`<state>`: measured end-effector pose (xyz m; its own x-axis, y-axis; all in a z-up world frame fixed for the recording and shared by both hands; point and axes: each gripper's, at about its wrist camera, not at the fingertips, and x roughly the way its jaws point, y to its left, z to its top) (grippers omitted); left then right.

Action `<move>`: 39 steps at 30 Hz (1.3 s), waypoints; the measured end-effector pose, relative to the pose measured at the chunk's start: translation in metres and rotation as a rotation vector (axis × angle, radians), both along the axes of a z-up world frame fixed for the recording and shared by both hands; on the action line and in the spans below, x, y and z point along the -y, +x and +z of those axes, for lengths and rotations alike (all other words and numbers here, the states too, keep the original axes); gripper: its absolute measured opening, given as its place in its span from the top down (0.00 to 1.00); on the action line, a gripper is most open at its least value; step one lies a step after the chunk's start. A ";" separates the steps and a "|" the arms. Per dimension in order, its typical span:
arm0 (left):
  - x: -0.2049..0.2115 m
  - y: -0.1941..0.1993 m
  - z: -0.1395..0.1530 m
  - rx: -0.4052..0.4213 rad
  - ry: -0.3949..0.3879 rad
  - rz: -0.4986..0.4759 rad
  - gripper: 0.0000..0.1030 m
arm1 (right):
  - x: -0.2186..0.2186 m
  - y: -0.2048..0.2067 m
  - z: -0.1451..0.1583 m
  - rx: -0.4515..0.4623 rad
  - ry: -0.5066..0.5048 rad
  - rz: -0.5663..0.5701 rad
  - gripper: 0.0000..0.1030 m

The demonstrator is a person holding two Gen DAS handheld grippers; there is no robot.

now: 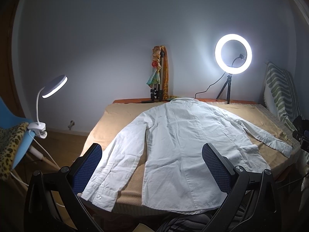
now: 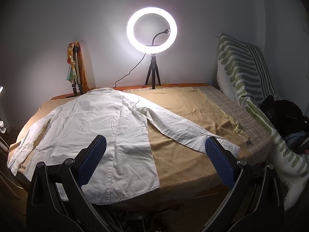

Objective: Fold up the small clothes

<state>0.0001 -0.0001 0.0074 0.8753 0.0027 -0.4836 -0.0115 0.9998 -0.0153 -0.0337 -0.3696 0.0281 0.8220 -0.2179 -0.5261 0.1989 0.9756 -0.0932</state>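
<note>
In the left wrist view, a blue chair [image 1: 18, 135] with a leopard-print cloth [image 1: 10, 147] sits at the left edge, and a lit white clip lamp [image 1: 55, 87] is clamped to it. The left tongs [image 1: 152, 166] fill the bottom of the frame, spread wide and holding nothing. Between and beyond their blue pads lies the white shirt [image 1: 183, 141], spread flat, back up, on the tan blanket [image 1: 119, 116] covering the counter, collar toward the far wall, both sleeves angled outward. A folded tripod [image 1: 158, 81] wrapped in a scarf leans against the wall at centre; the lit ring light [image 1: 233, 54] stands at right.

In the right wrist view, the white shirt [image 2: 92, 127] occupies the left half of the frame. The right tongs [image 2: 156, 158] are also wide and empty, the right pad just in front of the shirt's cuff [image 2: 227, 147]. A green-striped throw [image 2: 243, 71] stands at far right.
</note>
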 end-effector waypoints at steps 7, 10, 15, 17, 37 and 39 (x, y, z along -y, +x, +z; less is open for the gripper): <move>-0.001 0.001 0.001 0.002 0.000 0.001 0.00 | 0.000 0.000 0.000 0.000 -0.001 -0.001 0.00; -0.001 0.000 0.000 0.002 0.000 0.000 0.00 | 0.001 0.000 -0.001 -0.001 0.001 0.000 0.00; -0.001 0.000 -0.001 0.003 0.001 0.000 0.00 | 0.001 0.001 0.000 0.000 0.000 -0.001 0.00; -0.001 0.001 0.000 0.003 0.002 0.001 0.00 | 0.001 0.001 0.000 -0.001 0.002 -0.001 0.00; -0.008 0.012 -0.014 -0.014 0.020 0.022 0.00 | 0.002 0.007 -0.006 -0.014 0.020 0.003 0.00; -0.011 0.016 -0.016 -0.020 0.019 0.027 0.00 | 0.002 0.012 -0.008 -0.019 0.022 0.006 0.00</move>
